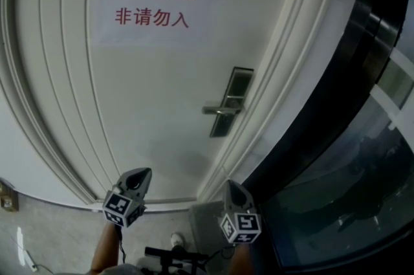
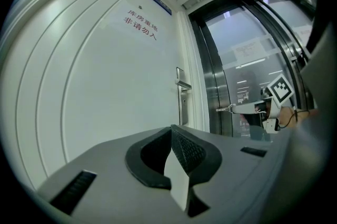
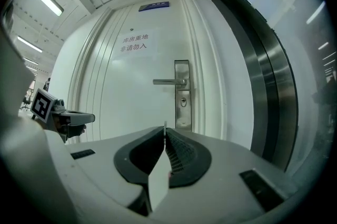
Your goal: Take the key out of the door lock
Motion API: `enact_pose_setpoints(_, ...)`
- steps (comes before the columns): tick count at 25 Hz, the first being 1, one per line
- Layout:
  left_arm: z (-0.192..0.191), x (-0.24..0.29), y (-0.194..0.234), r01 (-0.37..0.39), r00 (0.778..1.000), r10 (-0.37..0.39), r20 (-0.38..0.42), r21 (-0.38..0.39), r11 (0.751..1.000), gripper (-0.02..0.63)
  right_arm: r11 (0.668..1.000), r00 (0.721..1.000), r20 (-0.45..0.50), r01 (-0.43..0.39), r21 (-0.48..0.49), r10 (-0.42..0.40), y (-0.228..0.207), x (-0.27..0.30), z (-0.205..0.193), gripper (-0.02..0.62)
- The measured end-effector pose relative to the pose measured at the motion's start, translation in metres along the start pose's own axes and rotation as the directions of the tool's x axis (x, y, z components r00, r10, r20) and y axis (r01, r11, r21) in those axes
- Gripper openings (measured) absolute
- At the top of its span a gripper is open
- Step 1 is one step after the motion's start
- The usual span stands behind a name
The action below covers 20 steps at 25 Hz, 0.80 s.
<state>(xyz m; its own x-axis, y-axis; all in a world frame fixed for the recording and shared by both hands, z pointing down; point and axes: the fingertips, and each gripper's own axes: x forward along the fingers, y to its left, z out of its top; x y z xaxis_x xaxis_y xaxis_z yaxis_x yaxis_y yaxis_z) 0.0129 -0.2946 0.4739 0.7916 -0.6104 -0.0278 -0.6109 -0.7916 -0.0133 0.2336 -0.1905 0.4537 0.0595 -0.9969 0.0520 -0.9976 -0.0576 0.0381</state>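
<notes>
A steel lock plate with a lever handle sits on the white door. In the right gripper view the plate shows a keyhole under the handle; whatever is in it is too small to make out. My left gripper and right gripper hang low in front of the door, well short of the lock. Both are shut with nothing between the jaws. The left gripper points at the door panel left of the lock. The right gripper points just below and left of the plate.
A paper sign with red characters is stuck high on the door. Moulded white door frame runs beside the lock. A dark metal-and-glass wall stands to the right. Grey floor lies below.
</notes>
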Motion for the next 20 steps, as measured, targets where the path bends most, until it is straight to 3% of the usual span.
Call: enact_pose_setpoints(20, -0.0029, -0.0005, -0.0057, -0.001, 1.000, 0.001, -0.001, -0.007, 1.000, 0.009, 1.000, 1.000, -0.003, 0.000, 0.002, 0.000, -0.0026, -0.0040, -0.0023, 0.020)
